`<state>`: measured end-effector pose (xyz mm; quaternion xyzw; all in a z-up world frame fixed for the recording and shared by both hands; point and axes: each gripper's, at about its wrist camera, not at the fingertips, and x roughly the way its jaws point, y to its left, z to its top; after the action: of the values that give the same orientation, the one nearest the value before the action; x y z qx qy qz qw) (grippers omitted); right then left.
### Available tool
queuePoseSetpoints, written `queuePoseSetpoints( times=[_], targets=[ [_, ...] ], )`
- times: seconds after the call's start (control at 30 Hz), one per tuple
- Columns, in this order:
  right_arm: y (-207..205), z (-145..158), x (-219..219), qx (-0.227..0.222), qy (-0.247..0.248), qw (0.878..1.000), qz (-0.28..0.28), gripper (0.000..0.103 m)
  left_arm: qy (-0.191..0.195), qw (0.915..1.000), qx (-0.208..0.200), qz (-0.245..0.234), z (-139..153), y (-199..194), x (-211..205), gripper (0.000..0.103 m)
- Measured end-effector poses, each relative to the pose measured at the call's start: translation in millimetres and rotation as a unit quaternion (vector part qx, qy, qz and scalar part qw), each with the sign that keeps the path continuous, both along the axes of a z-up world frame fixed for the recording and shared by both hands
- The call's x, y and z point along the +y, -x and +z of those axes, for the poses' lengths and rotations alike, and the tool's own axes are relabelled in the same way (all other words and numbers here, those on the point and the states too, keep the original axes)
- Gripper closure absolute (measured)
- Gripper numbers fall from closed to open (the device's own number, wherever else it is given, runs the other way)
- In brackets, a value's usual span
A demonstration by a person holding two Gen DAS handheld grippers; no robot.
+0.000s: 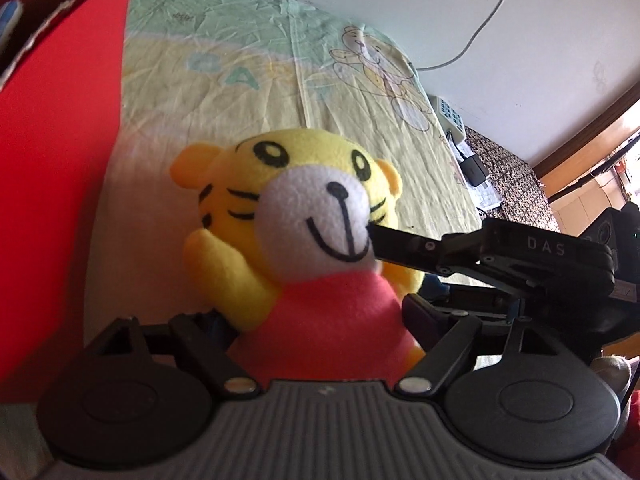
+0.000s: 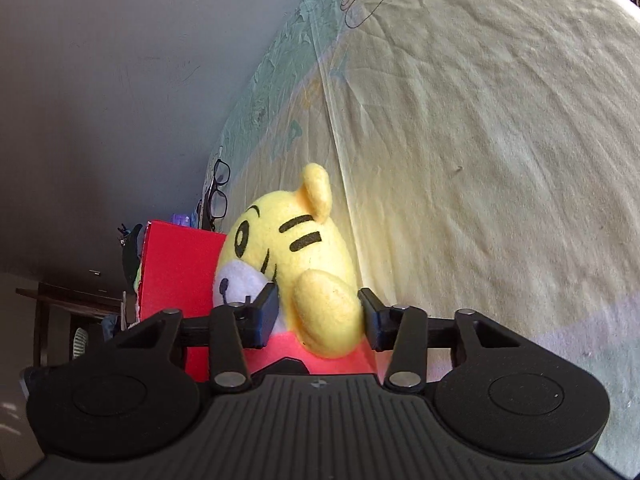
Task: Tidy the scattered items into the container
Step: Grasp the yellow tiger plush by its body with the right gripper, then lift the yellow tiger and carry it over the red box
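In the left wrist view, a plush tiger [image 1: 304,236] with a yellow head, white muzzle and pink shirt sits on the bed sheet [image 1: 248,80], which is pale yellow and green with a printed cartoon bear. The left claw [image 1: 316,320] has its fingers on either side of the toy's pink body, pressing against it, so it looks clamped on the plush tiger. The right claw [image 1: 400,264] enters from the right side; one of its black fingers lies against the tiger's white muzzle, and the other sits lower, beside the pink shirt. A red cardboard box [image 1: 60,160] stands just left of the toy, its torn open top visible at the upper left. Beyond the bed, a white cable [image 1: 480,28] hangs down the wall, and a small black device [image 1: 474,170] lies at the bed's far edge.

In the right wrist view, the right claw [image 2: 318,316] holds the plush tiger [image 2: 288,248] from the side: the left finger rests on the muzzle and the right finger presses behind the yellow arm, clamped on the toy. The red cardboard box [image 2: 180,272] stands directly behind the tiger, touching or nearly touching it. A pair of black-framed glasses [image 2: 218,192] lies on the bed sheet [image 2: 480,160] beyond the box, near the wall.
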<state>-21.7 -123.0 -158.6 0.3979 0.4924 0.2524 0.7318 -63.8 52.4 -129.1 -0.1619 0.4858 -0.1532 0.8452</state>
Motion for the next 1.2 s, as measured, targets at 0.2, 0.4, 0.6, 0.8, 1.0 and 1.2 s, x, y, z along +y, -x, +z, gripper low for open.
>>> queuePoseSetpoints(
  times=[0.2,0.4,0.6,0.8,1.0,1.2],
  targets=[
    [22,15,-6,-0.008,0.029,0.999,0.034,0.071,-0.061,0.9915,-0.041,-0.107,17,33,-28,0.019],
    [54,22,-9,0.017,0.055,0.997,0.05,0.073,-0.023,0.9868,-0.037,-0.156,22,57,-19,0.019],
    [86,48,-1,0.0,0.045,0.999,0.008,0.073,-0.002,0.9762,-0.083,-0.2,48,75,0,0.019],
    [102,110,33,-0.089,0.029,0.995,-0.045,0.073,0.025,0.9645,-0.173,-0.197,108,80,45,0.019],
    [101,155,77,-0.173,0.006,0.984,-0.048,0.073,0.021,0.9551,-0.247,-0.163,149,89,110,0.019],
    [82,157,137,-0.221,0.036,0.974,-0.023,0.073,0.001,0.9614,-0.25,-0.115,145,80,169,0.019]
  ],
)
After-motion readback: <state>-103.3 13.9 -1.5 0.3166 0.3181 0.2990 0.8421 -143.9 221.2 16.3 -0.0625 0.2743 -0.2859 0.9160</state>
